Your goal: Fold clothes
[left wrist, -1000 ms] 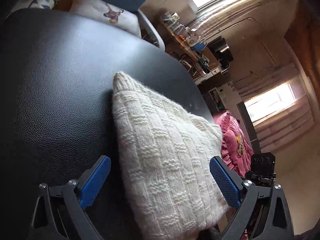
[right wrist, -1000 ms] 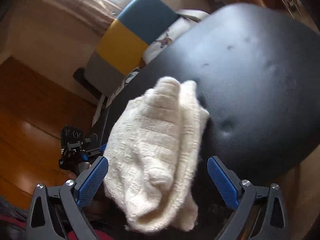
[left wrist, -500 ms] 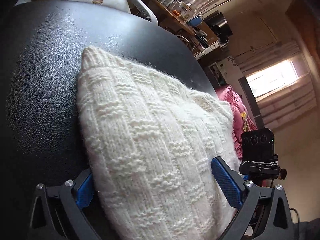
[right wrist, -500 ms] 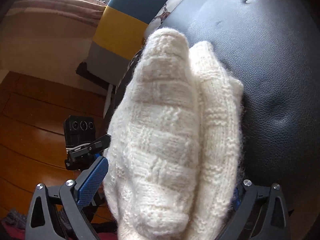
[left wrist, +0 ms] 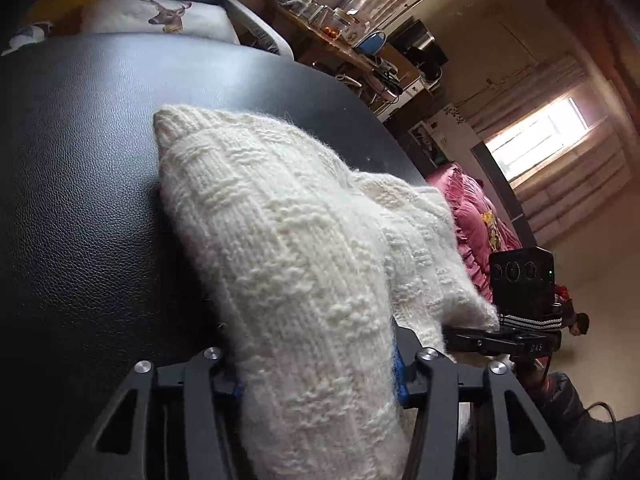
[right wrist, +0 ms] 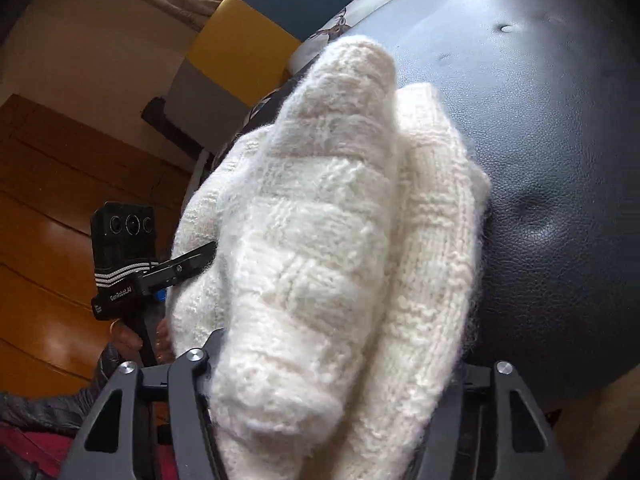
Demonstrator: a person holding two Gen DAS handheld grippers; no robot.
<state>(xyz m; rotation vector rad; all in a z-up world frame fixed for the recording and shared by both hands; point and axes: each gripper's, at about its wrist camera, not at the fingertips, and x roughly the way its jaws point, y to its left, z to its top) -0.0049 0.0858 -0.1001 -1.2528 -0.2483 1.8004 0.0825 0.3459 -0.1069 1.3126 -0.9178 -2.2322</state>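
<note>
- The black leather surface point(left wrist: 80, 200) fills most of both views; in the right wrist view its padded top shows dimples and a small pale button.
- A cream knitted garment point(left wrist: 288, 248) lies bunched on that surface near its edge, its basket-weave pattern clear, one ribbed corner pointing away from the left wrist camera. In the right wrist view the same garment point(right wrist: 320, 248) rises as two thick rolls side by side, one taller than the other.
- The left gripper point(left wrist: 316, 372) is clamped on a thick fold of the knit — the wool bulges out between its black arms and hides nearly all of the blue pads point(left wrist: 397, 376), only a sliver showing at the right one.
- The right gripper point(right wrist: 332, 376) is likewise closed on the bunched garment; its pads are buried in wool, and the black arms press in from both sides.
- Each camera catches the other tool: the left gripper's black camera block appears at the left edge of the right wrist view, with a hand point(right wrist: 132, 336) around its handle below.
- Beyond the surface — a yellow, blue and grey chair back point(right wrist: 248, 40), a white cushion with a deer print point(left wrist: 160, 16), a pink cushion point(left wrist: 476, 224) and a bright window point(left wrist: 540, 140).
</note>
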